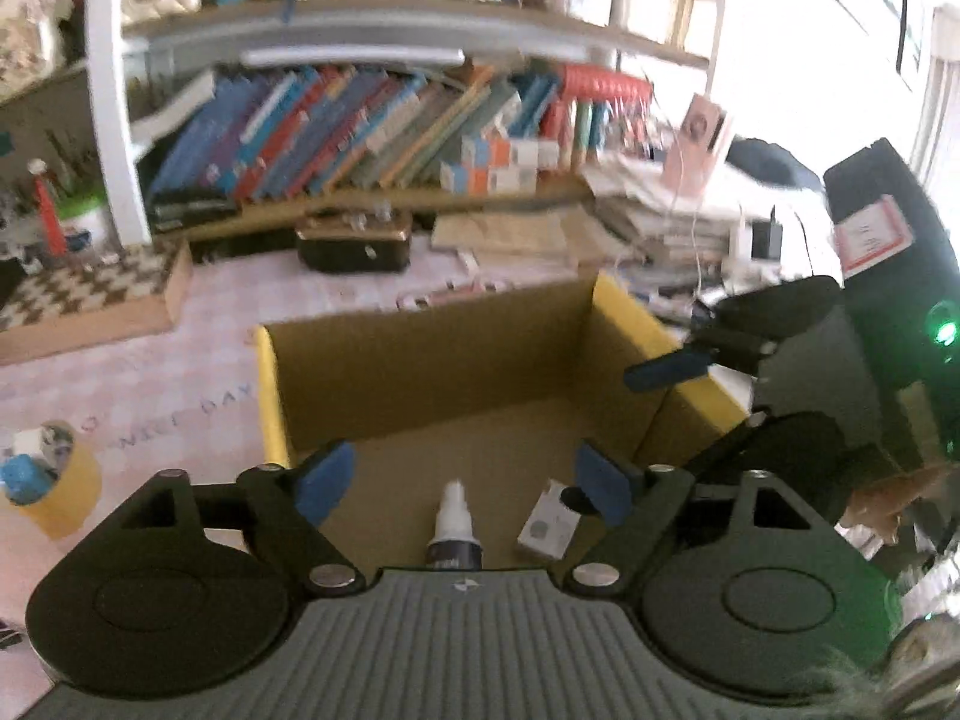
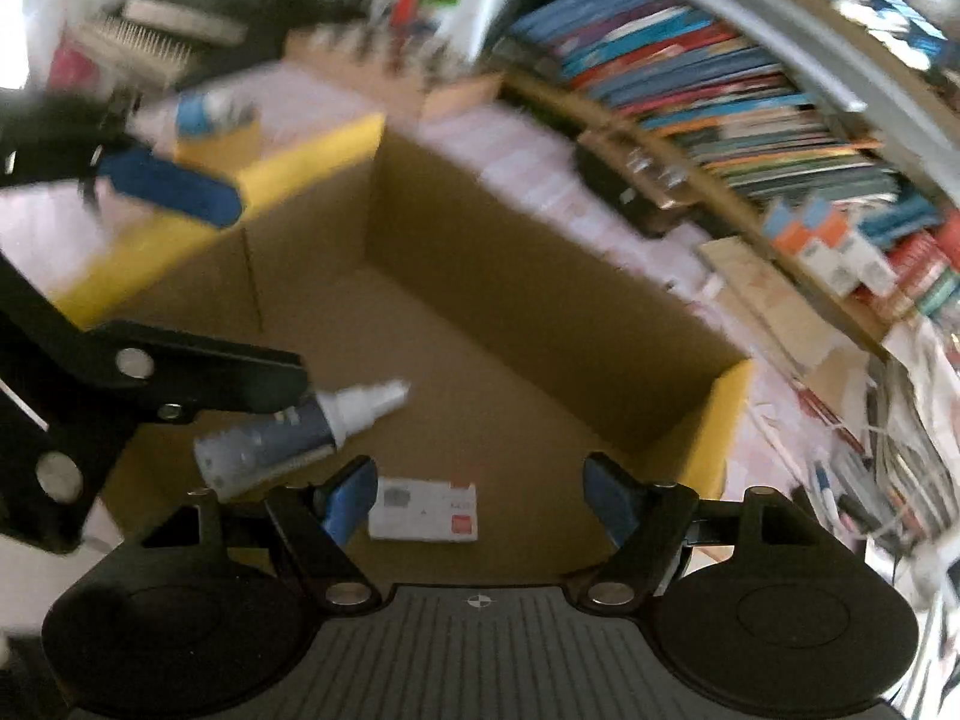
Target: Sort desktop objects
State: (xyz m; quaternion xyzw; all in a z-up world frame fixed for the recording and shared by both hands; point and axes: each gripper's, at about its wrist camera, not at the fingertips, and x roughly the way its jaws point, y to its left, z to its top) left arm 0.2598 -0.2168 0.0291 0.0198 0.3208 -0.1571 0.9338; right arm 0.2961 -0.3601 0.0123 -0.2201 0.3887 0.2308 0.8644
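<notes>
An open cardboard box (image 1: 420,372) with yellow flaps stands on the pink desk cover. On its floor lie a dark spray bottle with a white nozzle (image 1: 453,531) (image 2: 288,438) and a small white carton (image 1: 549,525) (image 2: 423,510). My left gripper (image 1: 465,483) hangs open over the box, with nothing between its blue pads and the bottle below them. My right gripper (image 2: 480,501) is open too, above the white carton, and holds nothing. One of its blue pads (image 1: 666,372) shows over the box's right flap. The left gripper's fingers (image 2: 174,189) reach in from the left.
A yellow tape roll (image 1: 57,492) with small items in it sits left of the box. Behind the box lie a black case (image 1: 354,249), a checkered board (image 1: 90,288) and stacks of paper (image 1: 660,222). A shelf of books (image 1: 360,132) runs along the back.
</notes>
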